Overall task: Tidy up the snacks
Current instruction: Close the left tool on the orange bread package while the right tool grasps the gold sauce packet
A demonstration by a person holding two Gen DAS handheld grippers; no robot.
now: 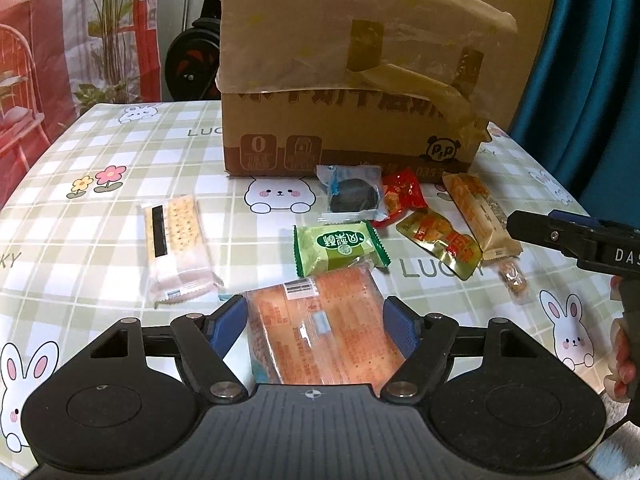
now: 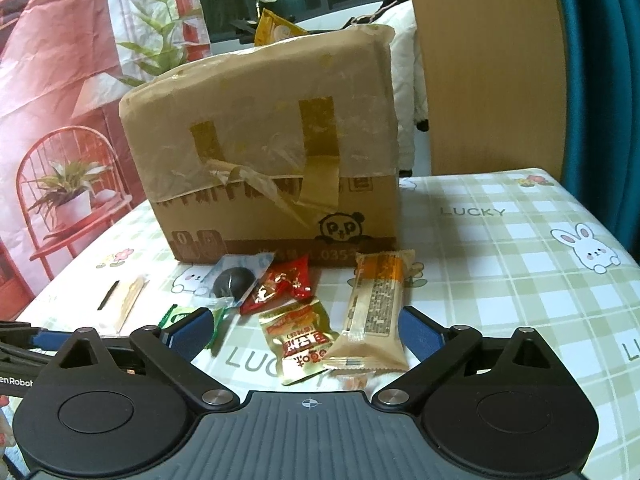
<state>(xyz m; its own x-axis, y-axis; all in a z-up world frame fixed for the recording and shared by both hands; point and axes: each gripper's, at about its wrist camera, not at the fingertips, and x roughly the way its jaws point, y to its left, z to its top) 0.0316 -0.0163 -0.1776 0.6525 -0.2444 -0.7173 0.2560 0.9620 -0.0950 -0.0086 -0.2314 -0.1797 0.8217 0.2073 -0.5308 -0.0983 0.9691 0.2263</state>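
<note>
Orange cracker packet (image 1: pixel 324 328) lies on the bench (image 1: pixel 120 216) between the left tongs (image 1: pixel 316 320), whose pads look just clear, right tongs (image 2: pixel 304 332) wide and empty over the gold pouch (image 2: pixel 298 340); next calls for closing and lifting toward the cardboard box (image 1: pixel 348 92).

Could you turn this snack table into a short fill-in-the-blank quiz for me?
1. The left gripper straddles an ____ packet.
2. The snacks lie in front of a taped ____ box.
3. The tablecloth shows rabbits and the word ____.
4. The dark round snack lies beside a ____ packet.

Missing: orange; cardboard; LUCKY; red
</note>
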